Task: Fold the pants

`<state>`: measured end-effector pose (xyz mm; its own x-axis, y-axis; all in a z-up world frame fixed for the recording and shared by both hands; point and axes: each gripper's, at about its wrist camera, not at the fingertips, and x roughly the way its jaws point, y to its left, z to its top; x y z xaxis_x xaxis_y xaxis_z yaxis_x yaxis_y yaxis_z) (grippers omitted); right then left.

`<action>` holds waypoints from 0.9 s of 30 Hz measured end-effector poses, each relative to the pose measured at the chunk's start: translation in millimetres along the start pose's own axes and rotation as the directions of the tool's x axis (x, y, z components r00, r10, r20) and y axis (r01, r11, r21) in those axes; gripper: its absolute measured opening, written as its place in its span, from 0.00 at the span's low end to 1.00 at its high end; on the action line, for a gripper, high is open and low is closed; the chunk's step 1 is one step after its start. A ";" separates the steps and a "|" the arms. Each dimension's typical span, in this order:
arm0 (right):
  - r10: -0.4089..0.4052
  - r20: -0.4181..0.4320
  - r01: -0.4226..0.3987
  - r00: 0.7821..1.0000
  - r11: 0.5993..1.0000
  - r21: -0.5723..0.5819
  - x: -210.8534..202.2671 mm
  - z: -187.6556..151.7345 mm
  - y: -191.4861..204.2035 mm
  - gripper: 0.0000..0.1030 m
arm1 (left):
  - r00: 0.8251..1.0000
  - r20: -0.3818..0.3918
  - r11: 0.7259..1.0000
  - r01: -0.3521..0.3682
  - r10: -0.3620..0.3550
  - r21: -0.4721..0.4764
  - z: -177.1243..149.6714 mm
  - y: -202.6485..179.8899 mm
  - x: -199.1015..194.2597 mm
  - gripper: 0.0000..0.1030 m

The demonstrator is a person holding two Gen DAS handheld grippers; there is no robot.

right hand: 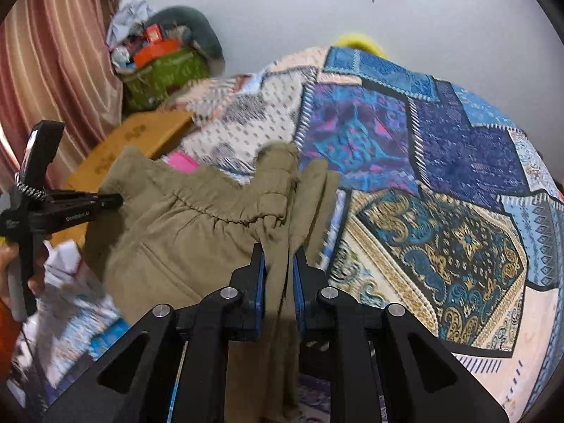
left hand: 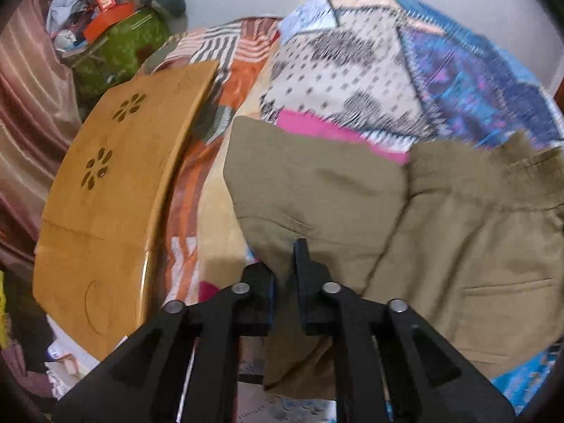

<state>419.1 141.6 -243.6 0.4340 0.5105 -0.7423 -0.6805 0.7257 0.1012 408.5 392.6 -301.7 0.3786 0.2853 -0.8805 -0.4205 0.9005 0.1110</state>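
Note:
Khaki pants [left hand: 352, 194] lie folded on the patchwork bedspread [left hand: 352, 70], the gathered waistband at the right in the left wrist view. My left gripper [left hand: 282, 257] sits at their near left edge. Its jaws stand slightly apart with cloth running between them, not clearly pinched. In the right wrist view the pants [right hand: 176, 232] spread to the left. My right gripper [right hand: 278, 250] is shut on a bunched strip of them that fills the gap between the blue pads. The left gripper [right hand: 53, 208], held in a hand [right hand: 10, 264], shows there with its tips at the pants' left edge.
A wooden lap table [left hand: 116, 176] lies on the bed left of the pants. Behind it a green bag [left hand: 120, 46] piled with things stands against the wall, beside a striped curtain [left hand: 24, 105]. A pink cloth [left hand: 317, 127] peeks out beyond the pants. The bedspread [right hand: 440, 162] stretches right.

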 end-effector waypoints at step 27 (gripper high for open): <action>0.055 0.289 -0.049 0.956 0.998 -0.029 -244.5 -18.5 36.0 0.46 | 0.917 0.395 0.999 0.048 -0.052 0.018 -99.8 4.8 -315.6 0.43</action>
<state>277.6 34.4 -70.8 0.5481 0.6613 -0.5121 -0.7178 0.6862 0.1179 204.7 274.2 -69.3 0.6949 0.3449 -0.6310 -0.3865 0.9191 0.0766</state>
